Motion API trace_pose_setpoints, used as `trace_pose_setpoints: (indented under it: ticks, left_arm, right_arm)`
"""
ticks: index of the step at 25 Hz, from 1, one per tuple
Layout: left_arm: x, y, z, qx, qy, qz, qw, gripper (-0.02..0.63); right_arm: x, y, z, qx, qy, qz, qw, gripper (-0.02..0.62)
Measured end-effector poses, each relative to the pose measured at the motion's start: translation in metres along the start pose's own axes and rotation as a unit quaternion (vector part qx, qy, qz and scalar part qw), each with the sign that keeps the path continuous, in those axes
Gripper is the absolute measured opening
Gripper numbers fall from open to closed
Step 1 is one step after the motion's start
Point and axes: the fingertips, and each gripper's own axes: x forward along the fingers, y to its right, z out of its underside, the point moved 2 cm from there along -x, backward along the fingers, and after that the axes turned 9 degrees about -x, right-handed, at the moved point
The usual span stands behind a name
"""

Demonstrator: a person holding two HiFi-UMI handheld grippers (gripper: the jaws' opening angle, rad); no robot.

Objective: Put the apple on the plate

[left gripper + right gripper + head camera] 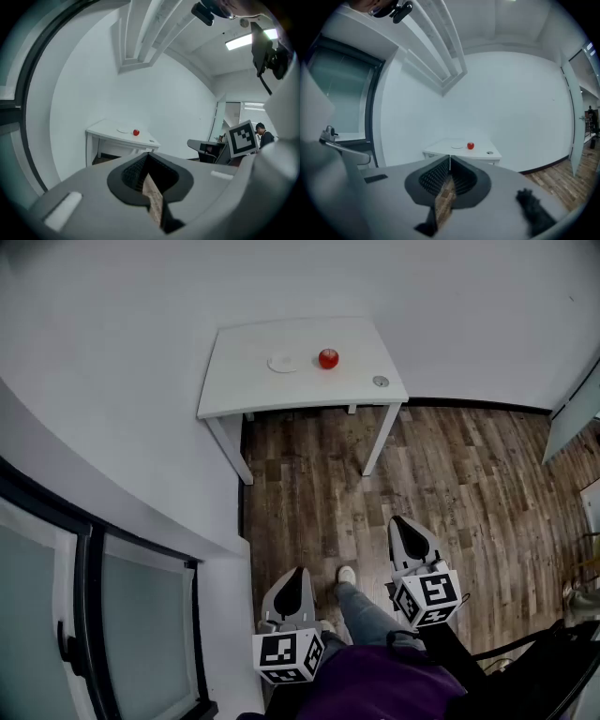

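Head view: apple [328, 358] sits at the plate's [282, 363] three o'clock; left gripper [298, 574] and right gripper [403, 526] are both pinched closed, empty.

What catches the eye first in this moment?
The red apple stands out on the white table, just right of a pale plate in the head view. The left gripper and right gripper are shut and empty, over the wooden floor, well short of the table.
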Motion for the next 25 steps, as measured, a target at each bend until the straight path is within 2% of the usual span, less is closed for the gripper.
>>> trace_pose_setpoints:
  ticks: [8, 13, 25]
  left_arm:
    - [0.073, 0.0, -0.028, -0.005, 0.006, -0.007, 0.9999, 0.005]
    - [0.113, 0.006, -0.045, -0.026, 0.017, -0.007, 0.9995, 0.005]
    - [0.172, 0.016, -0.057, -0.022, 0.021, -0.028, 0.9991, 0.005]
  right_arm:
    - [0.063, 0.043, -0.01, 0.01, 0.009, -0.02, 1.0, 0.012]
    - [0.097, 0.067, -0.017, 0.01, 0.01, -0.036, 0.999, 0.012]
    - [0.145, 0.105, -0.018, 0.006, 0.01, -0.073, 0.997, 0.012]
